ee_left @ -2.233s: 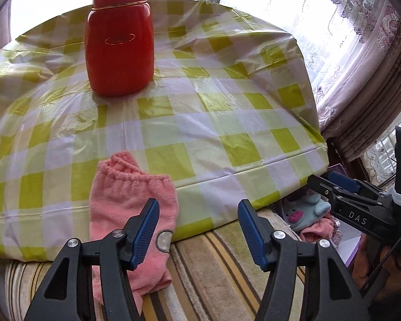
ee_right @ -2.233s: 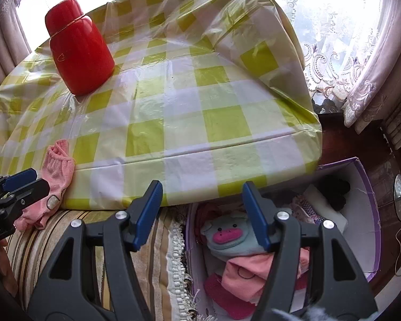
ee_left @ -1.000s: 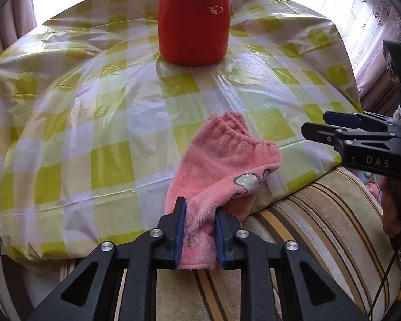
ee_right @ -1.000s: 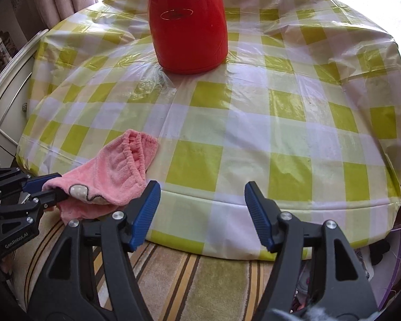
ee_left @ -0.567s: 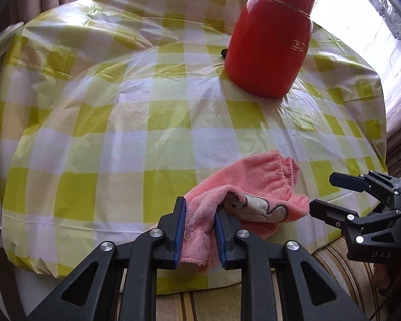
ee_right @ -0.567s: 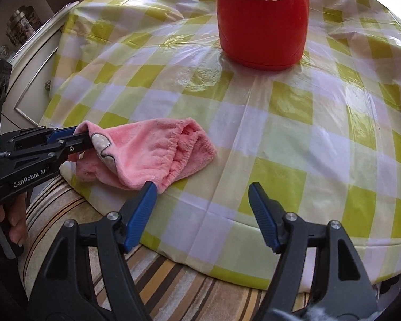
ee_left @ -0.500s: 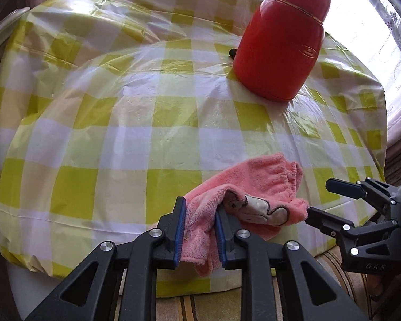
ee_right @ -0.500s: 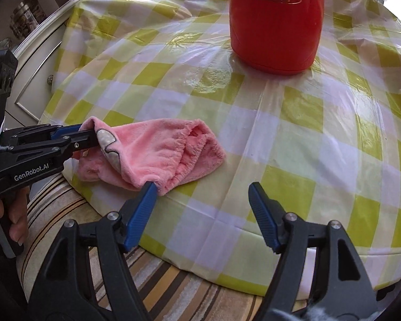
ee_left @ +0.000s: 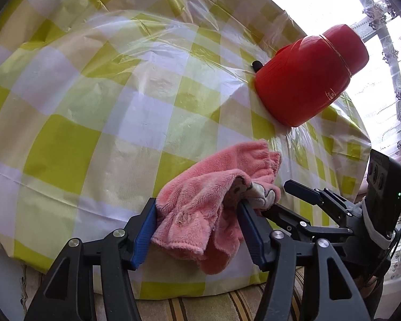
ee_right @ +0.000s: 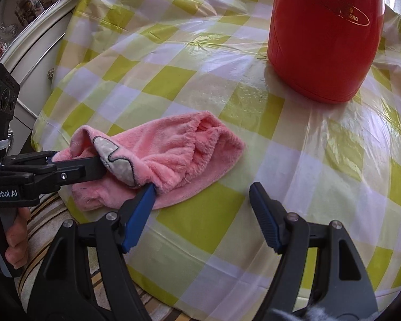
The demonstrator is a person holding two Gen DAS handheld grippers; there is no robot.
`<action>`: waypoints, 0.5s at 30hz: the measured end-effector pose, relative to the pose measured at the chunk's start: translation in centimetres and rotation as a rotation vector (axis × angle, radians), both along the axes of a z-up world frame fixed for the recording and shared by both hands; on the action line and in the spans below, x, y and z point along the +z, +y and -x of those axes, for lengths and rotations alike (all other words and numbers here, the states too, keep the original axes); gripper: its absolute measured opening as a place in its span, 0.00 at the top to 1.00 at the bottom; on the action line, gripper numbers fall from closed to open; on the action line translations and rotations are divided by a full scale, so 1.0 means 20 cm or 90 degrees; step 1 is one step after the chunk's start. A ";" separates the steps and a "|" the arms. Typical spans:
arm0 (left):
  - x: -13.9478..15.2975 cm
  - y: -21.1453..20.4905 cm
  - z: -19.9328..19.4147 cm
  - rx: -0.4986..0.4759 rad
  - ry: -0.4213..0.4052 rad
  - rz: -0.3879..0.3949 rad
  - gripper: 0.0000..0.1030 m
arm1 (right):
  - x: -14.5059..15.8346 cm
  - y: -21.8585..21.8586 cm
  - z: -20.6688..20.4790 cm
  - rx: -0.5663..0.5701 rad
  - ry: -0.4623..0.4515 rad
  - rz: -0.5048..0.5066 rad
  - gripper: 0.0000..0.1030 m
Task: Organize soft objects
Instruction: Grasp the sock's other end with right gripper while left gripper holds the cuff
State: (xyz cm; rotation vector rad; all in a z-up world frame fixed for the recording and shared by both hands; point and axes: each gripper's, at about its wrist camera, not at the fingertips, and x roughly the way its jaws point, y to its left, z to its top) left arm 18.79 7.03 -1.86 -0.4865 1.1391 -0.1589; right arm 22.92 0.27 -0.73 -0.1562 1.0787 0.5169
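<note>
The pink fleece garment (ee_left: 200, 206) lies crumpled at the near edge of the counter (ee_left: 93, 112), partly hanging over that edge. The left hand-held gripper (ee_left: 197, 230) has just been opening; its jaws now stand apart around the garment's bunched end, the cloth loose between the blue pads. The right hand-held gripper (ee_right: 203, 214) is spread wide and empty just beside the garment, while a red flask (ee_right: 326, 34) stands upright farther back toward the counter's far edge.
</note>
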 end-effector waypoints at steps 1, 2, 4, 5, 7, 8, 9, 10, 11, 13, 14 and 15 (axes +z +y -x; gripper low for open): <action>0.00 -0.01 0.00 -0.003 -0.004 -0.009 0.41 | 0.00 0.01 -0.01 0.005 -0.001 -0.002 0.27; 0.00 -0.02 0.00 -0.011 -0.008 -0.022 0.41 | -0.01 0.02 -0.02 0.011 -0.001 -0.004 0.27; 0.01 -0.05 0.00 -0.024 -0.015 -0.050 0.45 | -0.01 0.04 -0.02 0.025 -0.006 -0.007 0.25; 0.00 -0.05 0.00 -0.027 -0.018 -0.064 0.52 | -0.01 0.06 -0.03 0.034 -0.007 -0.009 0.25; 0.00 -0.03 -0.01 -0.023 -0.020 -0.075 0.64 | 0.00 0.08 -0.03 0.053 0.002 -0.031 0.25; 0.00 -0.01 -0.01 -0.018 -0.020 -0.068 0.70 | 0.00 0.08 -0.04 0.061 0.012 -0.053 0.25; -0.01 0.00 -0.01 -0.013 -0.021 -0.062 0.72 | 0.01 0.07 -0.04 0.066 0.024 -0.080 0.25; -0.01 0.01 -0.01 -0.010 -0.022 -0.060 0.77 | 0.02 0.07 -0.06 0.066 0.035 -0.105 0.25; -0.02 0.03 0.00 -0.009 -0.025 -0.056 0.78 | 0.02 0.06 -0.07 0.061 0.045 -0.123 0.23; -0.02 0.03 0.00 -0.008 -0.030 -0.052 0.78 | 0.01 0.06 -0.10 0.046 0.068 -0.154 0.22; -0.02 0.04 0.00 -0.008 -0.032 -0.053 0.79 | 0.00 0.07 -0.12 0.039 0.082 -0.172 0.22; -0.02 0.03 0.00 -0.009 -0.035 -0.053 0.79 | -0.01 0.06 -0.13 0.029 0.092 -0.188 0.22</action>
